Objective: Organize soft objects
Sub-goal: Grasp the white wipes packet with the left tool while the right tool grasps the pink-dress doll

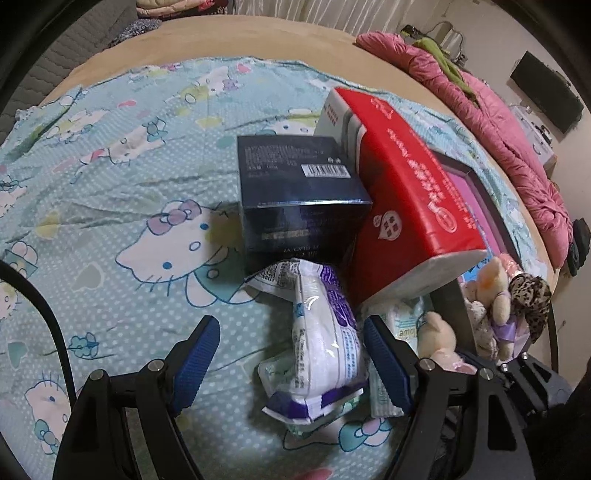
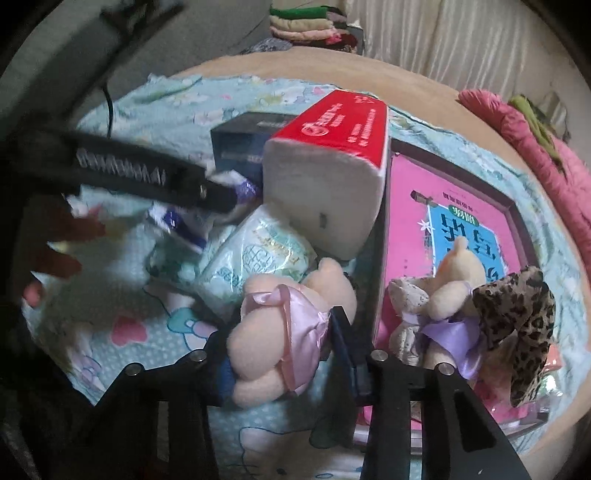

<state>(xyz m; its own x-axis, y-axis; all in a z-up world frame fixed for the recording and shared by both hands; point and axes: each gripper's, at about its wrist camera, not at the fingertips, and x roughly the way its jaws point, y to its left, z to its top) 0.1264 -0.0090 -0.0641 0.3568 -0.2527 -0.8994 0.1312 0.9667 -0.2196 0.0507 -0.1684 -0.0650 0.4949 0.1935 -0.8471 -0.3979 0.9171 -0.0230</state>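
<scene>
My left gripper [image 1: 291, 354] is open, its blue pads either side of a white and purple soft pack [image 1: 323, 343] lying on the Hello Kitty sheet [image 1: 110, 206]. My right gripper [image 2: 282, 347] is shut on a cream plush bear in a pink satin dress [image 2: 284, 325], just left of the dark-framed pink box [image 2: 402, 236]. The same bear shows in the left wrist view [image 1: 439, 339]. A second bear with a purple bow [image 2: 447, 295] and a leopard-print fabric piece [image 2: 517, 325] sit inside the box. A pale green soft pack [image 2: 258, 258] lies behind the held bear.
A red tissue pack [image 1: 410, 199] leans on a dark blue carton [image 1: 299, 192] and the box edge. A pink quilt [image 1: 517, 140] lies along the bed's far right. Folded clothes [image 2: 306, 22] are stacked behind the bed. The left gripper's arm [image 2: 147, 173] crosses the right wrist view.
</scene>
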